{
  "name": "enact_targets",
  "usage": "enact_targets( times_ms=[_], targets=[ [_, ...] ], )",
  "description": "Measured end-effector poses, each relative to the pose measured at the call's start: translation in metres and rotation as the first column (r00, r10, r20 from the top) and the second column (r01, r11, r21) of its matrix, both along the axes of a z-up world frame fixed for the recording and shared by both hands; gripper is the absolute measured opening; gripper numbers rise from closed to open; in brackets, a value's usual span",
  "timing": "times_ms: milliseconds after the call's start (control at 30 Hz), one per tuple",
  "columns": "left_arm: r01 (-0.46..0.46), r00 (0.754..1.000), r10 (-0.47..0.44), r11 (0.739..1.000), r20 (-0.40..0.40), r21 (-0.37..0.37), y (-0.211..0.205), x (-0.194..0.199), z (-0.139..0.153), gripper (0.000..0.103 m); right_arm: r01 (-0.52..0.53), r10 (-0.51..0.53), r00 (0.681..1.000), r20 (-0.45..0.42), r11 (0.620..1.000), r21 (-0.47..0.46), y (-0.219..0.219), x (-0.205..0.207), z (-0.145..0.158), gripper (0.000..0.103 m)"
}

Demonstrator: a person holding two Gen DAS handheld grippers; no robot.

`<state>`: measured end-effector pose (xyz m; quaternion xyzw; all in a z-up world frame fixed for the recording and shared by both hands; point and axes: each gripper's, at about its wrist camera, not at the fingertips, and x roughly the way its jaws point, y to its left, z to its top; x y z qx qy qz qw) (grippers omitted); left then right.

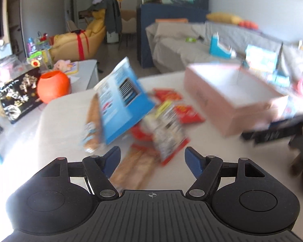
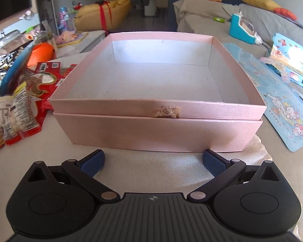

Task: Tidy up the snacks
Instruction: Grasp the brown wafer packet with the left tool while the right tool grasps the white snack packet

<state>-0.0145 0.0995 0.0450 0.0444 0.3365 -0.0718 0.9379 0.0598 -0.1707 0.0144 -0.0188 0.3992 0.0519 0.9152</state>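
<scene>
Item 1, pink box [image 2: 157, 121]: open, nothing inside, pale grey lining. It sits on the white table [image 2: 131, 169] squarely ahead of the right gripper [image 2: 153, 162], its long front wall running crosswise to the fingers. A frayed tan scrap marks the middle of the front rim.

Item 2, snack heap [image 1: 151, 121]: lies on the table to the left of the box, directly ahead of the left gripper [image 1: 152, 161]. Contents as far as the blur allows: 1 blue carton [image 1: 123, 98] tilted up on edge, several red packets [image 1: 183, 113], 1 white-and-red pouch [image 1: 167, 133] with dense print, 1 tan cracker sleeve [image 1: 137, 167] whose long axis points back toward the fingers and whose near end reaches between them.

Item 3, left gripper: jaws spread wide, pads pressing on nothing. This is the nearer hand to the snacks; my judgement is that it takes the first piece and carries it rightward to the box.

Item 4, right gripper: jaws wide apart, empty, just short of the box front.

Item 5, writing: none legible. A barcode shows on the blue carton, and nutrition-style print on the pouch is too small to read. The cartoon mat [image 2: 280, 104] right of the box bears characters only.
</scene>
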Motion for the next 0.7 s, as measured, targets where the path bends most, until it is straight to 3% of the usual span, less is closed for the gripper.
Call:
enact_targets(
  times_ms=[100,267,300,367,467,700],
  targets=[
    [0.002,0.998,0.003,0.997,-0.065,0.077,0.008,0.005,-0.018,0.075,0.031,-0.031,0.999,-0.021,0.999,-0.004,0.003,0.003,0.001,0.103],
    [-0.047,0.994,0.044,0.998,-0.096,-0.033,0.023,0.024,-0.032,0.073,0.007,-0.008,1.0,-0.03,1.0,-0.018,0.004,0.003,0.002,0.103],
    [-0.05,0.995,0.045,0.997,-0.091,-0.053,0.023,0.026,-0.031,0.07,-0.018,0.017,0.999,-0.034,1.0,-0.022,0.005,0.0,0.003,0.103],
    [-0.047,0.996,0.04,0.996,-0.08,-0.082,0.023,0.024,-0.028,0.04,-0.13,0.13,0.99,-0.057,0.991,-0.004,0.013,-0.005,0.008,0.103],
    [-0.064,0.996,0.056,0.992,-0.075,-0.11,0.025,0.018,-0.025,0.041,-0.258,0.259,0.966,-0.014,0.966,0.026,0.025,-0.018,0.019,0.102],
    [-0.132,0.99,0.122,0.979,-0.075,-0.154,0.036,0.003,-0.024,0.041,-0.314,0.312,0.943,0.115,0.95,-0.001,0.063,0.013,0.042,0.102]
  ],
)
